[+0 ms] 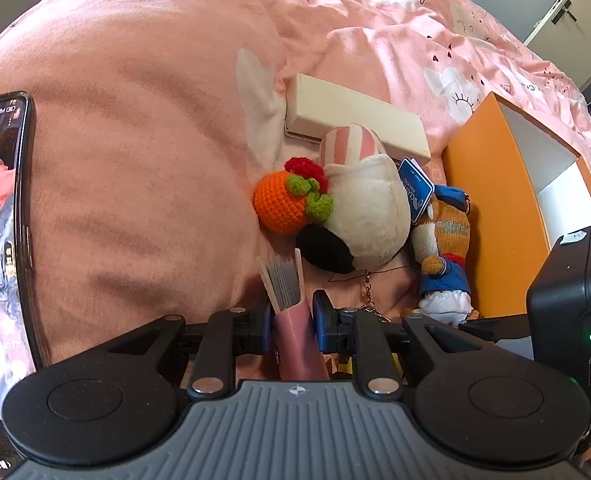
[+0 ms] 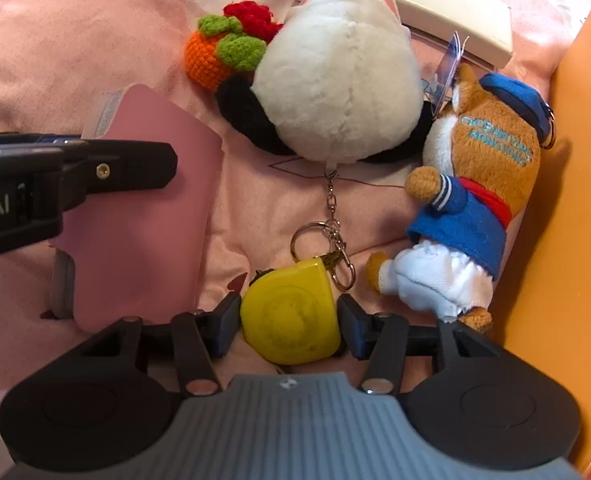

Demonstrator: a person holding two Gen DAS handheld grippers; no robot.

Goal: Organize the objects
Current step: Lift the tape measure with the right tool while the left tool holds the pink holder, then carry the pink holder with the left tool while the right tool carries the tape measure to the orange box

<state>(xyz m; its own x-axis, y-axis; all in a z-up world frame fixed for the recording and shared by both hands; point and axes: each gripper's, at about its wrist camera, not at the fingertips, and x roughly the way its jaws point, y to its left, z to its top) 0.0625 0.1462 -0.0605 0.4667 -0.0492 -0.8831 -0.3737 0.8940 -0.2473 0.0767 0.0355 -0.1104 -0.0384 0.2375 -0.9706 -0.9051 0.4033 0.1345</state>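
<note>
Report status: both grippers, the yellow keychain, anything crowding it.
Left gripper shut on pink booklet. Right gripper open, fingers either side of yellow keychain, no firm grip visible. Bear plush close beside it.

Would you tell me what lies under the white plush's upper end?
A cream box shows beyond the white plush, whose striped end overlaps the box's near edge. How far the box runs underneath is covered.

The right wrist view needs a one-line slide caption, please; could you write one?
Right gripper fingers flank a yellow keychain charm beside plush toys on pink bedding.
</note>
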